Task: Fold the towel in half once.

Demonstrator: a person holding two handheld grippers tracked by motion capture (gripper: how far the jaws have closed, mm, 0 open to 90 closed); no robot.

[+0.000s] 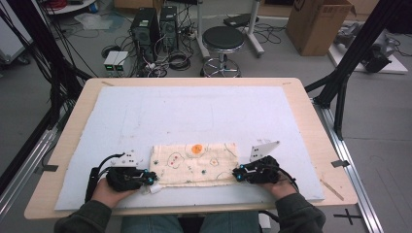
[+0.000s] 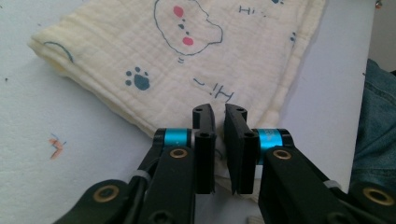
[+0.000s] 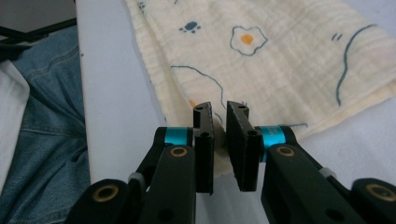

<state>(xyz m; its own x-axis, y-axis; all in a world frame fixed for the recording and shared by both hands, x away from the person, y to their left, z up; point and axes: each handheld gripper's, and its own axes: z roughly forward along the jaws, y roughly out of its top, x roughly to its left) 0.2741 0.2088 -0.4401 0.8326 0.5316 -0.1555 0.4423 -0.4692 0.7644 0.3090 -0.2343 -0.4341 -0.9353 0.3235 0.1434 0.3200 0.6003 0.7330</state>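
Observation:
A folded cream cloth [image 1: 197, 162] with printed paw marks, eggs and cartoon outlines lies flat on the white board near the front edge. My left gripper [image 1: 154, 182] sits at the cloth's near left corner. In the left gripper view the jaws [image 2: 219, 112] stand almost together, pinching the cloth [image 2: 187, 70] at its edge. My right gripper [image 1: 236, 174] is at the near right corner. Its jaws [image 3: 219, 109] are likewise nearly together, with the hem of the cloth [image 3: 280, 70] caught between the pads. A hand holds each gripper low on the board.
The white board [image 1: 194, 107] covers a wooden table [image 1: 320, 145]. The table's front edge and the person's jeans [image 3: 42, 140] are right behind the grippers. Beyond the table stand a black stool [image 1: 222, 41], computer towers [image 1: 145, 26] and a cardboard box [image 1: 318, 22].

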